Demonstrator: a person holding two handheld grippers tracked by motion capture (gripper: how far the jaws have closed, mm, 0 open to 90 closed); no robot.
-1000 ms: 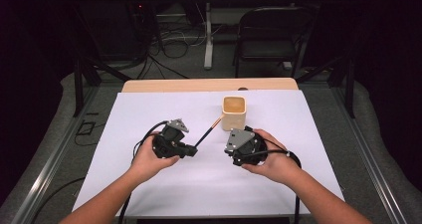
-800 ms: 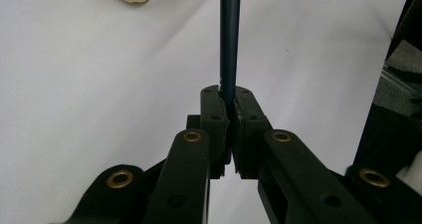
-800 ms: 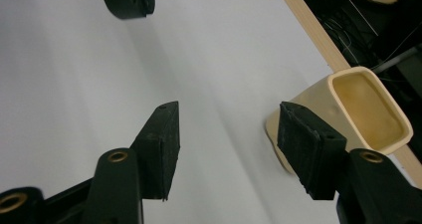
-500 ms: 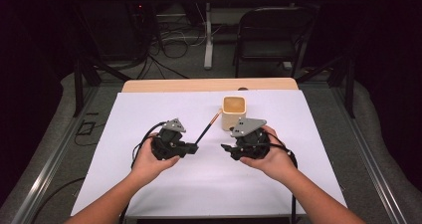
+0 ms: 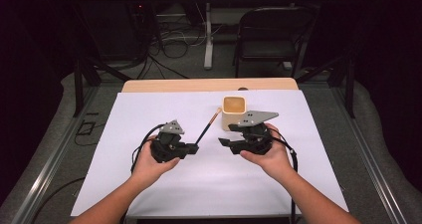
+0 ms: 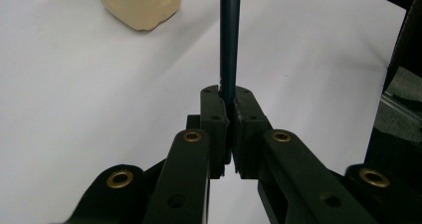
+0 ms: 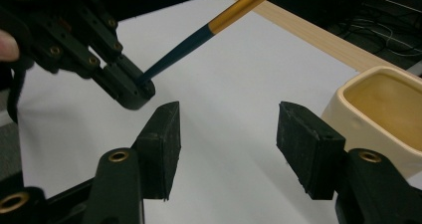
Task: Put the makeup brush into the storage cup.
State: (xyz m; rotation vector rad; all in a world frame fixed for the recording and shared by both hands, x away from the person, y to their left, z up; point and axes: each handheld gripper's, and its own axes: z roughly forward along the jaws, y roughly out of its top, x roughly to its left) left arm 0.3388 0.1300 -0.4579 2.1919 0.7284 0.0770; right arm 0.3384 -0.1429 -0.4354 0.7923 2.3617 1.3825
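The left gripper [image 5: 191,148] was clamped on the dark lower end of a paintbrush [image 5: 207,128], its jaws pressed together around the handle, as the left gripper view showed closely [image 6: 228,97]. From that grip the paintbrush rose at a slant over the white sheet [image 5: 149,114] toward the cream cup [image 5: 233,110], its gold-coloured band and pale upper end lying just beside the cup's left wall. The right gripper [image 5: 225,143] faced the left one across a small gap – its jaws stood apart with nothing between them, and they had just been closing a little. In the right gripper view the open pads [image 7: 160,144] framed bare white sheet, with the left gripper and the slanting paintbrush [image 7: 199,37] above them and the cup [image 7: 383,109] at the right edge. Both hands hovered low over the sheet, the right gripper near the cup's front.
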